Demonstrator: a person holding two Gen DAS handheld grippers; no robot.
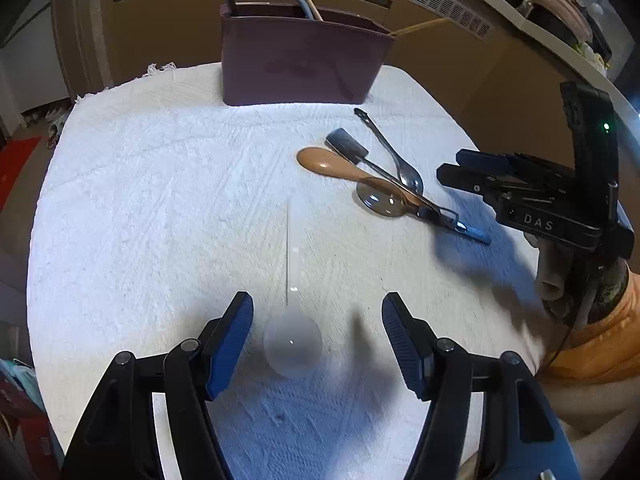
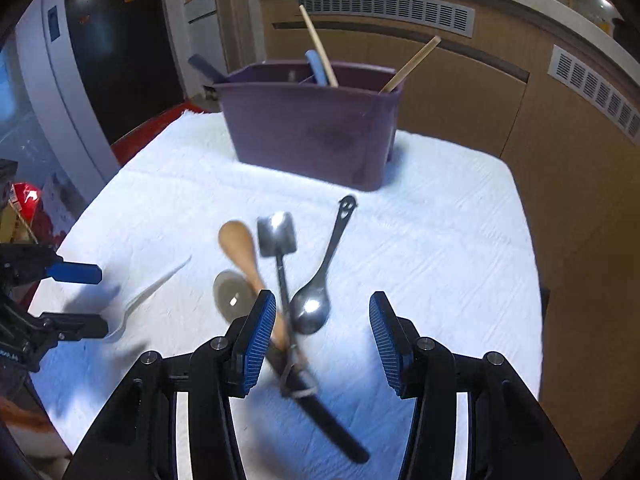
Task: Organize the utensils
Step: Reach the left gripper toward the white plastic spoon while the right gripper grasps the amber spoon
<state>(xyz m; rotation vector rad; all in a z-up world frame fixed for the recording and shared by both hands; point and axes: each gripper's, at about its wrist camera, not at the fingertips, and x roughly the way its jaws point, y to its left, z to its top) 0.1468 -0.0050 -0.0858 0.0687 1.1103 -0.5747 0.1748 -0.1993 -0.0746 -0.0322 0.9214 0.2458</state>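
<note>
Utensils lying loose on towel-covered desk [image 1: 160, 200], purple caddy [image 1: 300, 64] waiting behind. Left tool [image 1: 318, 336] spread, straddling white spoon [image 1: 292, 344] bowl, pinching nothing. Right tool [image 2: 322, 344] spread over crossed pile: wooden spoon [image 2: 240, 248], steel spoon [image 2: 310, 308], spatula [image 2: 278, 236]; likely singling out one.

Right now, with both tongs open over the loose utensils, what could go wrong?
1. The pile under the right tongs is crossed: lifting one piece may drag the others.
2. The clear spoon between the left tongs barely shows against the white cloth, so a grab may miss it.
</note>
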